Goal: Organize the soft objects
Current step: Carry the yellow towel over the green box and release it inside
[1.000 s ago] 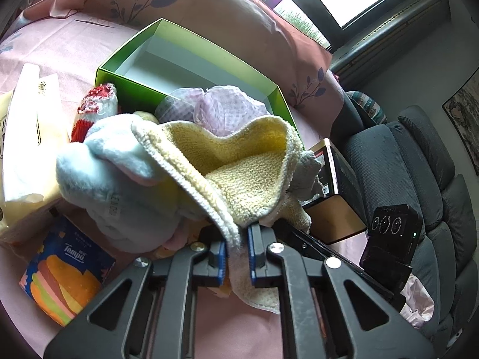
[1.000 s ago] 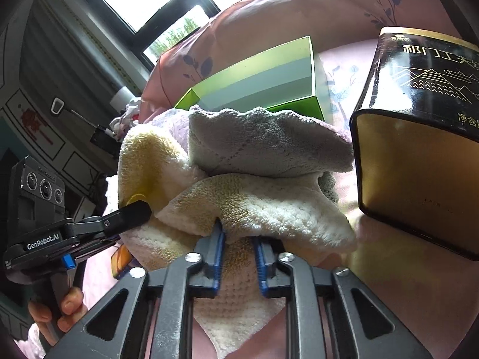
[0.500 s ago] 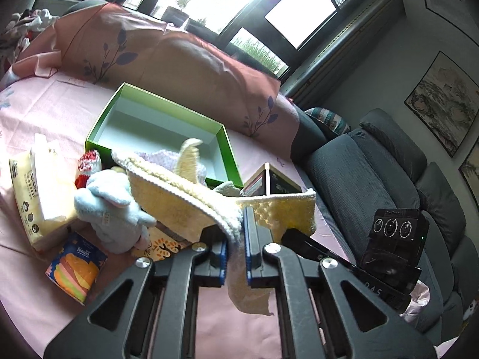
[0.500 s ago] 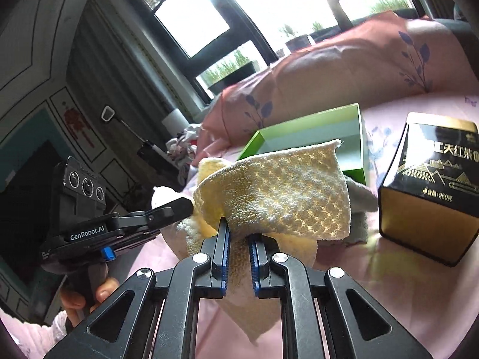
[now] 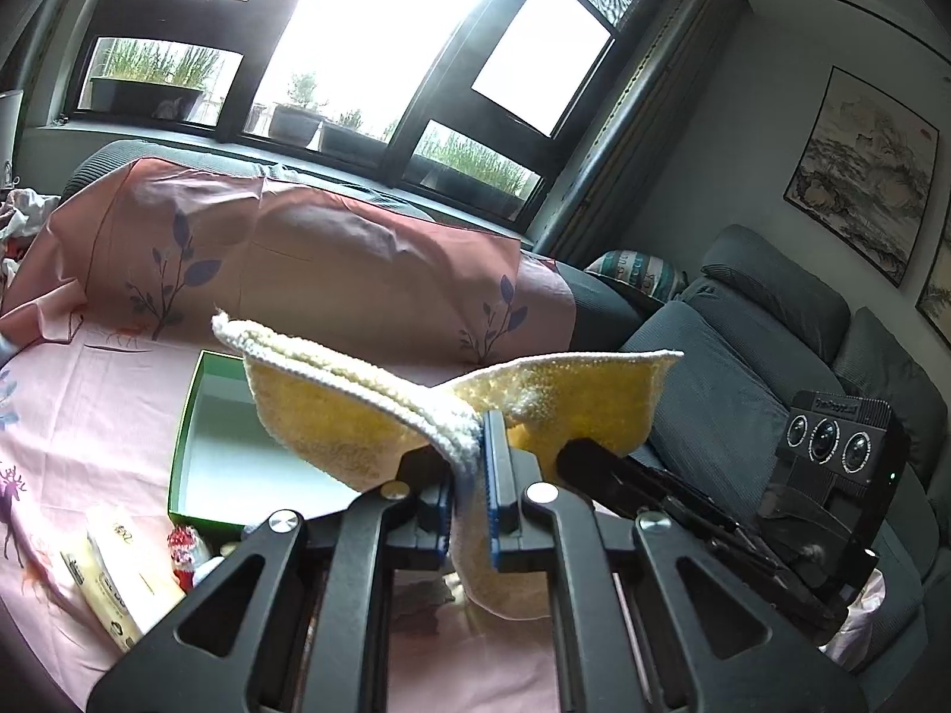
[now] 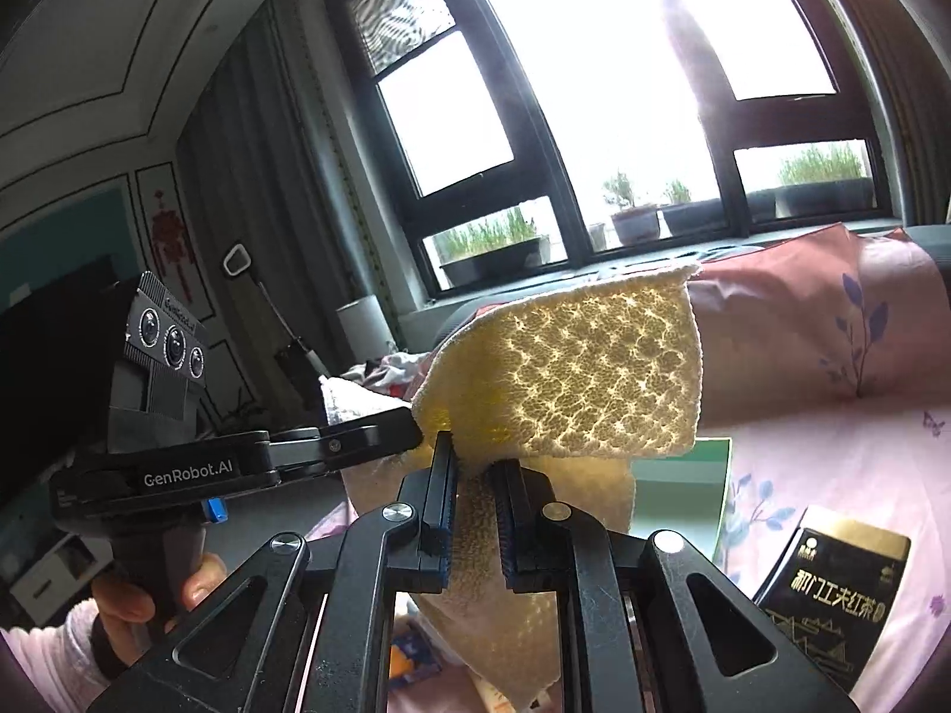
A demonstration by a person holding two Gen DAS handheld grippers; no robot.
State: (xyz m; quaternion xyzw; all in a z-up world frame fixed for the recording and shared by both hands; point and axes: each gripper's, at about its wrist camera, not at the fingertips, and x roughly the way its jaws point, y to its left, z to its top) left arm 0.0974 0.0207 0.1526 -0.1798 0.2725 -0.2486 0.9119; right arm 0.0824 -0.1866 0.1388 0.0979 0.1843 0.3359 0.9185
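We've got the yellow towel (image 5: 333,428) clenched at two edges, left tongs (image 5: 469,493) and right tongs (image 6: 475,511) both clamped on it, hanging spread above the bed and the green box (image 5: 196,416), so next we'd judge a fold or a lowering.

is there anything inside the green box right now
No, in the left wrist view the green box shows only its bare pale floor, while the yellow towel hangs in the air in front of it.

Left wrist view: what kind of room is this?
Most likely a home living room: a dark grey cushioned sofa, a framed landscape painting on the wall, and a large dark-framed window with planters outside.
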